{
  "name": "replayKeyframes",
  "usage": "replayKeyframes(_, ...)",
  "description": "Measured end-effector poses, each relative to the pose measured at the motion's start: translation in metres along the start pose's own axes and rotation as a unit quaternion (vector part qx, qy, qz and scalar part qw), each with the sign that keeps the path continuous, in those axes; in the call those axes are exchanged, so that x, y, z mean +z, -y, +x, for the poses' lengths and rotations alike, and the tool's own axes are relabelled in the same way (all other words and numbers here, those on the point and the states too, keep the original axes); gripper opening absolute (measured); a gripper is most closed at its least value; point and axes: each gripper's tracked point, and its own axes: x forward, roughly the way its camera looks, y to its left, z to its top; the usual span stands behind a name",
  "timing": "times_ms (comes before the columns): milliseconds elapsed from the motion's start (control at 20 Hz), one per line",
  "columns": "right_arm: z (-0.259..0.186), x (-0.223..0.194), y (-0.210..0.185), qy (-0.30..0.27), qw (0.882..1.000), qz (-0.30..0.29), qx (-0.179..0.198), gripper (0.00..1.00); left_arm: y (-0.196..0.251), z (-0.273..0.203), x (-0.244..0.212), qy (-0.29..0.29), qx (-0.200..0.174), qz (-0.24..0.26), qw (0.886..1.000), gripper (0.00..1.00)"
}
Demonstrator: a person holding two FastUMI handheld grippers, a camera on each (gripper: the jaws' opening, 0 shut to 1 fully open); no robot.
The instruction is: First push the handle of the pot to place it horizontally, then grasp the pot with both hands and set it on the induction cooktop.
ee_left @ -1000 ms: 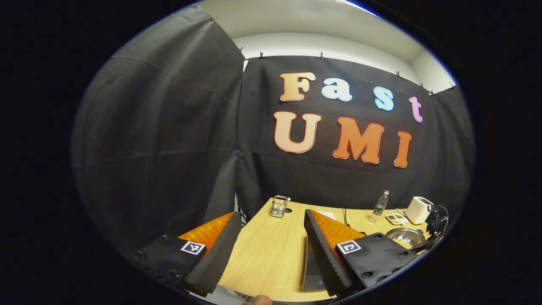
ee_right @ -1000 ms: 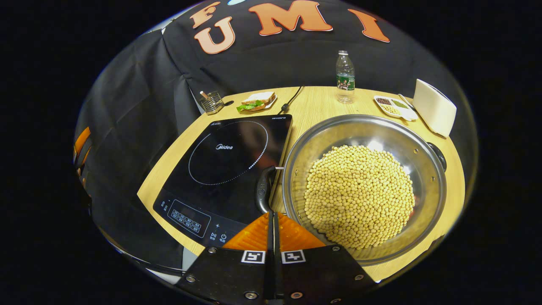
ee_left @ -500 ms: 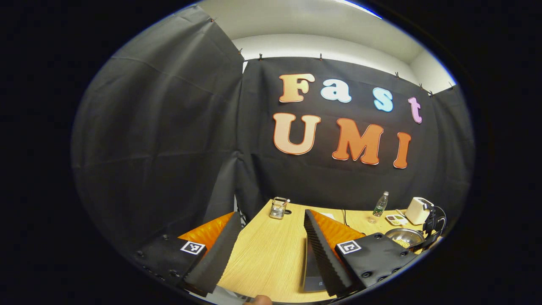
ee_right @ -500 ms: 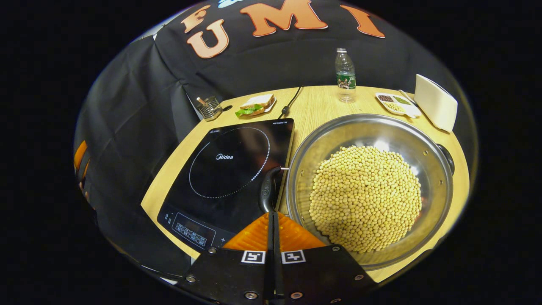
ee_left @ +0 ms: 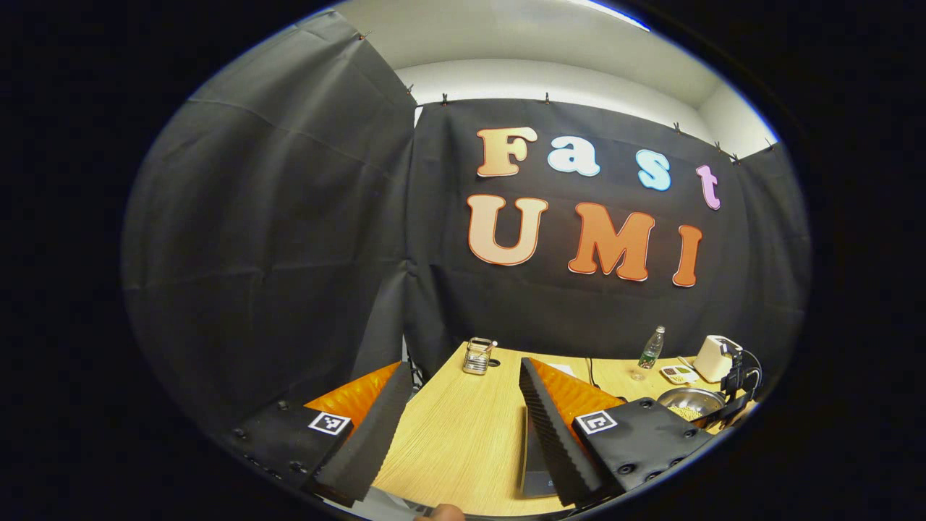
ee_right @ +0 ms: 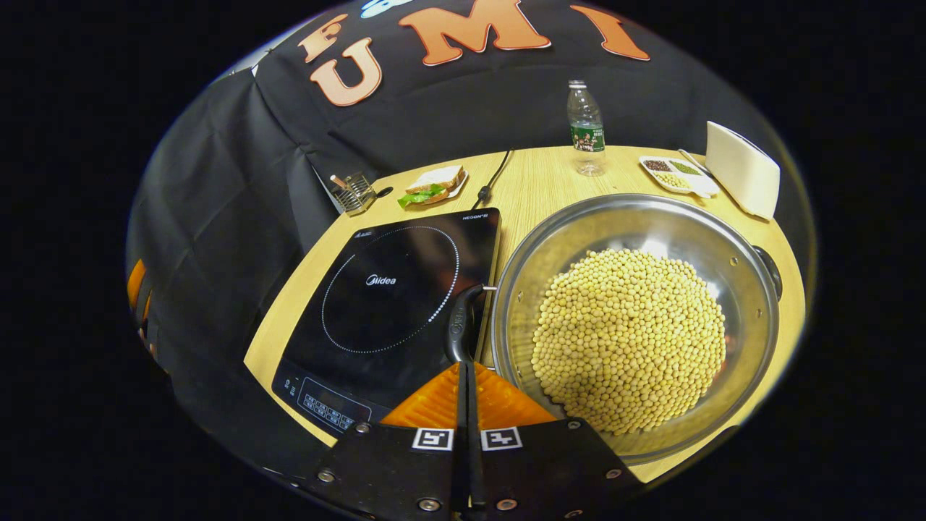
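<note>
On the table (ee_right: 535, 181), I see the pot (ee_right: 636, 325), heaped with soybeans (ee_right: 628, 336), standing just right of the induction cooktop (ee_right: 391, 297), its black handle (ee_right: 460, 325) lying over the cooktop's right edge. My right gripper (ee_right: 463, 369) has its jaws pressed together, the tips at the handle's near end. My left gripper (ee_left: 463, 427) hangs over bare table with jaws spread, well apart from the pot (ee_left: 691, 401).

Left gripper view: low at the worktop (ee_left: 463, 434) edge, facing the booth wall, far from the pot (ee_left: 693, 402). Right gripper view: close above the pot (ee_right: 636, 325), angled down. Shared: pot, bottle (ee_left: 650, 351), worktop.
</note>
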Motion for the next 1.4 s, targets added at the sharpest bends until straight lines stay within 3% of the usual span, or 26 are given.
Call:
replayKeyframes(1100, 0.014, 0.020, 0.021, 0.025, 0.999, 0.035, -0.028, 0.00, -0.001, -0.001, -0.006, -0.005, 0.002, -0.002, 1.000, 0.98)
replayKeyframes(1250, 0.001, 0.010, 0.005, 0.012, 0.998, 0.055, 0.002, 0.00, 0.013, 0.001, -0.012, -0.010, -0.011, -0.004, 1.000, 0.98)
replayKeyframes(1400, -0.028, 0.023, 0.007, 0.049, 0.998, 0.046, 0.011, 0.00, 0.049, 0.006, -0.019, -0.017, -0.042, 0.003, 0.999, 0.98)
